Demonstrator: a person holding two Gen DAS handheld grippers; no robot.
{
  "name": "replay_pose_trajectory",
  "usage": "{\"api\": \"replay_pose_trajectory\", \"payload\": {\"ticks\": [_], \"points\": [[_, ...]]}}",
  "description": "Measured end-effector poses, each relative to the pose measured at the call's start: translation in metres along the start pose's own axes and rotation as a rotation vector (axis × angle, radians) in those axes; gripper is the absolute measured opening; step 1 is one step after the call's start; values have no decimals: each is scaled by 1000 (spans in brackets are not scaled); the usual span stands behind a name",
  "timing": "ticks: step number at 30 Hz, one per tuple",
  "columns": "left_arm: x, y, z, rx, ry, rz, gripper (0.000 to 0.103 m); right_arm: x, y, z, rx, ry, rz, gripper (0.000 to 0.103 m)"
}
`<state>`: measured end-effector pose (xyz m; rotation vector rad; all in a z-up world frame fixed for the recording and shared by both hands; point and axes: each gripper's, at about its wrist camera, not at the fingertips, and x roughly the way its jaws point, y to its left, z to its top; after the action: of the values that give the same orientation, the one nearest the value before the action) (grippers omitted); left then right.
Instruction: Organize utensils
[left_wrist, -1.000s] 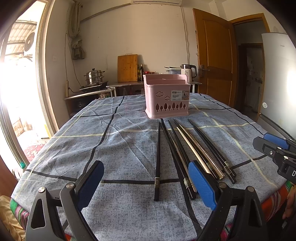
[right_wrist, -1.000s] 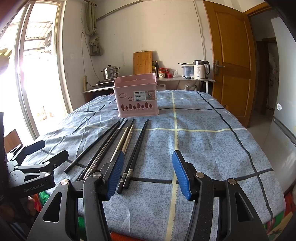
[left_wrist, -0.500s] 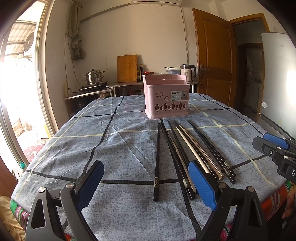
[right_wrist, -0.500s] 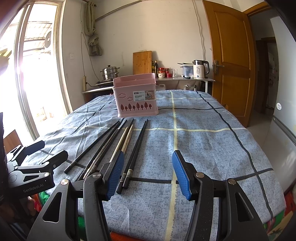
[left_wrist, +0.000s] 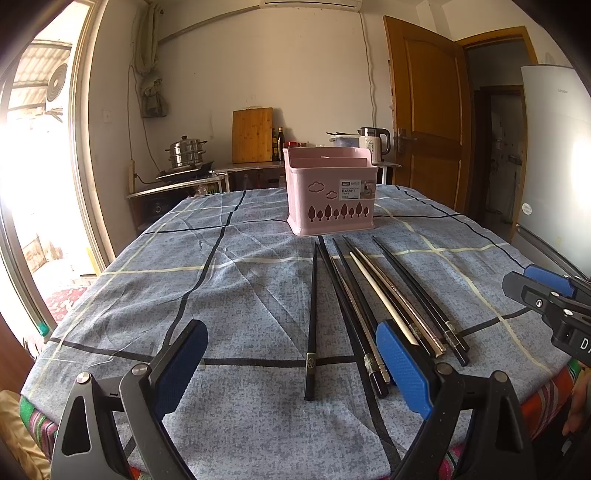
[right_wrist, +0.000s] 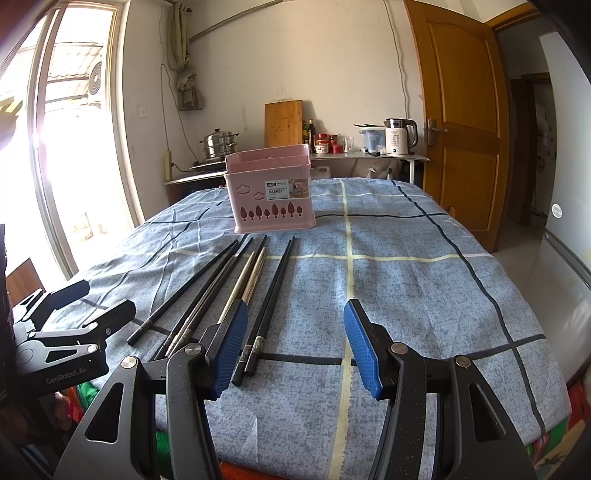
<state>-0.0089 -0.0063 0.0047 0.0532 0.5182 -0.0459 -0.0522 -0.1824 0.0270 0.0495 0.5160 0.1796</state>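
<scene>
Right gripper (right_wrist: 293, 341) before "BASKET"-labelled pink caddy (right_wrist: 271, 192)

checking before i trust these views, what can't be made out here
- Inside of the pink basket: both views, its front wall hides it.
- Basket label's small print: too small, both views.
- Near ends of some chopsticks: right view, blue pad covers them.
- Right gripper: left view, cut by the edge.

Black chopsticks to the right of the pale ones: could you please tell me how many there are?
2. One black chopstick and its twin lie touching side by side at the bundle's right edge, beside the pale chopsticks, tips toward the pink basket. None looks hidden.
</scene>
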Motion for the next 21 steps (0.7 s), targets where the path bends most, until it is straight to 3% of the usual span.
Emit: {"api": "replay_pose_trajectory", "payload": {"ticks": [21], "points": [[-2, 0, 0, 0, 4, -7, 93, 1, -1, -1, 3, 3, 0, 55]]}}
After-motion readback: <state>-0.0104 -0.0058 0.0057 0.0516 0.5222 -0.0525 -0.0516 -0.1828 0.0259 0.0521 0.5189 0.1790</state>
